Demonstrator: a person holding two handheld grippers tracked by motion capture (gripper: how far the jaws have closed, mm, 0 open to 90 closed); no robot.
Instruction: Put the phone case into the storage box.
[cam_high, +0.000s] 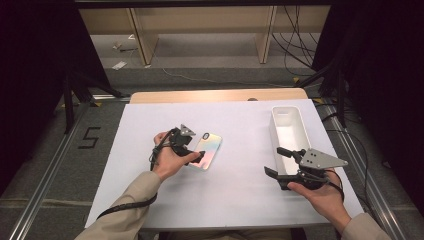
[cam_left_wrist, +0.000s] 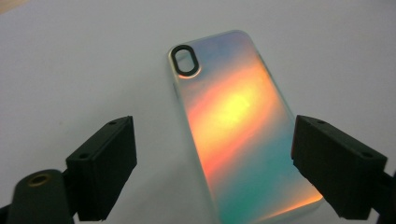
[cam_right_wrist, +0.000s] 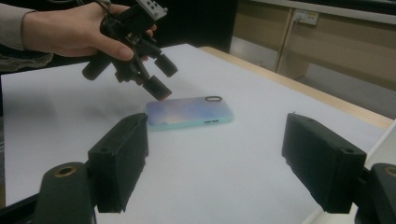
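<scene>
Jaws of left gripper (cam_high: 192, 152) spread above phone case (cam_high: 208, 150); right gripper (cam_high: 281, 167) jaws spread; white bin (cam_high: 289, 131) apparently empty.

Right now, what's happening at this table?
A person works at a white-covered table with a gripper in each hand. The left gripper hangs just above the near end of an iridescent phone case that lies flat on the table, camera cutout facing up; its jaws are open and nothing is between them. The right gripper, also open and empty, sits beside the near end of a white rectangular bin on the right side of the table.
</scene>
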